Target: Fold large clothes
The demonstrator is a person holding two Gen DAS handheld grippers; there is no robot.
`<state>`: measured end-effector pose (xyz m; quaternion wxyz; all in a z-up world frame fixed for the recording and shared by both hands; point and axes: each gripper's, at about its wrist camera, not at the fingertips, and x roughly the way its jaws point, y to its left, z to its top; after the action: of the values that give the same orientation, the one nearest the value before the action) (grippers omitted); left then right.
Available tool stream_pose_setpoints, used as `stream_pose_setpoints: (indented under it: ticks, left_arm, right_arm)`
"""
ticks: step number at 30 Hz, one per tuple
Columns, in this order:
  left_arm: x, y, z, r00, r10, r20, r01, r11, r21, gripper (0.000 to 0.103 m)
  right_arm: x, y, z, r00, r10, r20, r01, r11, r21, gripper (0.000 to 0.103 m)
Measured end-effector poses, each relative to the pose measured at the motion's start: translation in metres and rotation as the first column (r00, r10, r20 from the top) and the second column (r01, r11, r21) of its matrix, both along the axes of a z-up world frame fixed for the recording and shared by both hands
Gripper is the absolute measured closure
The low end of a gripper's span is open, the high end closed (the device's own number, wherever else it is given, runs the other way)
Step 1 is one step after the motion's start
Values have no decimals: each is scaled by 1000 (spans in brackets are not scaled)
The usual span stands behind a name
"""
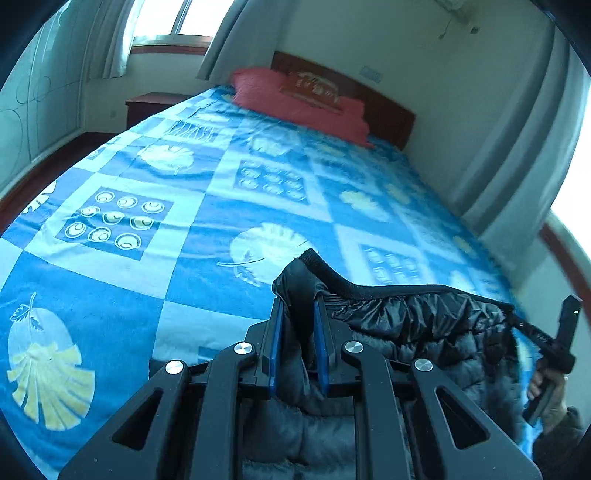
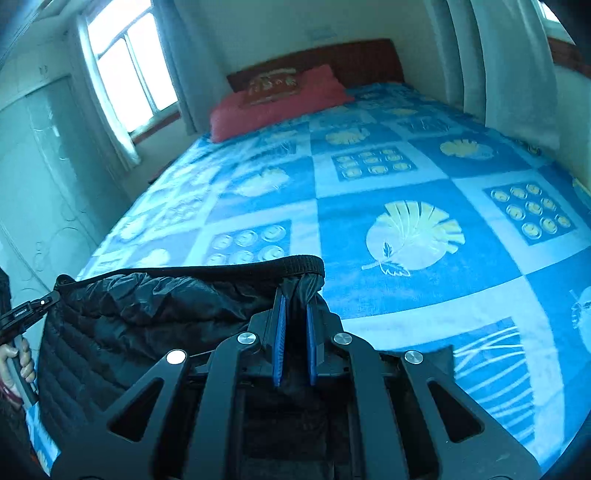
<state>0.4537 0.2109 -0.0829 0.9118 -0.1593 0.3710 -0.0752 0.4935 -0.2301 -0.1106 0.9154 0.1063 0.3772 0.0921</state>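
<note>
On my left wrist view, the bed [image 1: 155, 266] fills most of the frame, its blue patchwork cover printed with pale leaves and rings, a red pillow [image 1: 295, 103] lying at the far end against the headboard [image 1: 384, 107]. A window [image 1: 177, 18] with curtains sits at the upper left. My left gripper [image 1: 298, 310] has its blue pads pinched tight on a corner of the black quilted jacket [image 1: 424, 325], just under its ribbed hem. That hem runs taut off to the right, lifted over the near edge of the bed, to where I can see my right gripper [image 1: 561, 354] and the hand [image 1: 550, 391] that carries it at the frame's edge.

On the right wrist view, the left hand [image 2: 14, 363] and its gripper [image 2: 55, 291] show at the far left, holding the opposite corner. The jacket [image 2: 140, 314] hangs between the two, its hem stretched across. My right gripper [image 2: 295, 302] is clamped on the gathered fabric right below the hem. Beyond it the bed [image 2: 424, 295] spreads to the right, pillow [image 2: 280, 103] at the head, curtain [image 2: 509, 66] at the far side.
</note>
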Motion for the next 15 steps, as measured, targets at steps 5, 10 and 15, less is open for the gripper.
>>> stream_pose_setpoints:
  ticks: [5, 10, 15]
  left_arm:
    - [20, 8, -46, 994, 56, -96, -56, 998, 8, 87]
    - [26, 14, -74, 987, 81, -139, -84, 996, -15, 86]
    - [24, 17, -72, 986, 82, -145, -89, 995, -42, 81]
  right_arm:
    - [21, 0, -46, 996, -24, -86, 21, 999, -37, 93]
    - [32, 0, -74, 989, -45, -142, 38, 998, -54, 89]
    - [32, -4, -73, 986, -52, -160, 48, 999, -24, 80]
